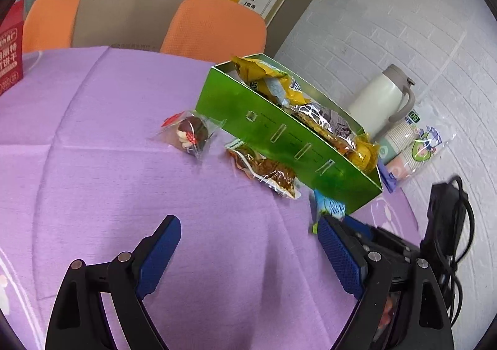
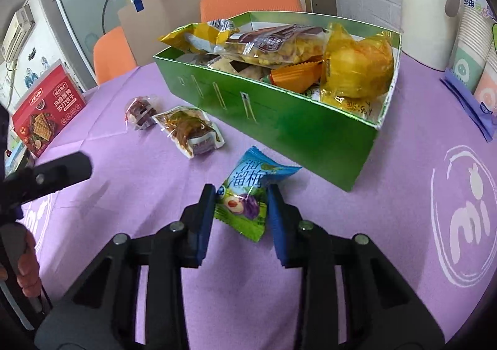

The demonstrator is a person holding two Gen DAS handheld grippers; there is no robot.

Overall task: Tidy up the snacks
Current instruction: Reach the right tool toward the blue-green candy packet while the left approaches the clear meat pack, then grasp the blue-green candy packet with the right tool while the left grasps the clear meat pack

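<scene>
A green box [image 1: 289,145] [image 2: 279,120] full of snack packets stands on the purple tablecloth. My right gripper [image 2: 241,199] is shut on a blue-green plum candy packet [image 2: 245,194], just in front of the box; that packet also shows in the left wrist view [image 1: 330,205]. A clear packet of brown dried food [image 1: 267,169] [image 2: 189,129] and a small round chocolate-coloured wrapped snack [image 1: 191,132] [image 2: 141,112] lie left of the box. My left gripper [image 1: 248,244] is open and empty above bare cloth, nearer than these snacks.
A white thermos [image 1: 380,98] and a sleeve of paper cups [image 1: 410,145] stand right of the box. A red cracker box [image 2: 46,113] stands at far left. Orange chairs [image 1: 214,26] and a brown paper bag [image 1: 133,5] are behind the table. A black cable [image 1: 450,225] lies at right.
</scene>
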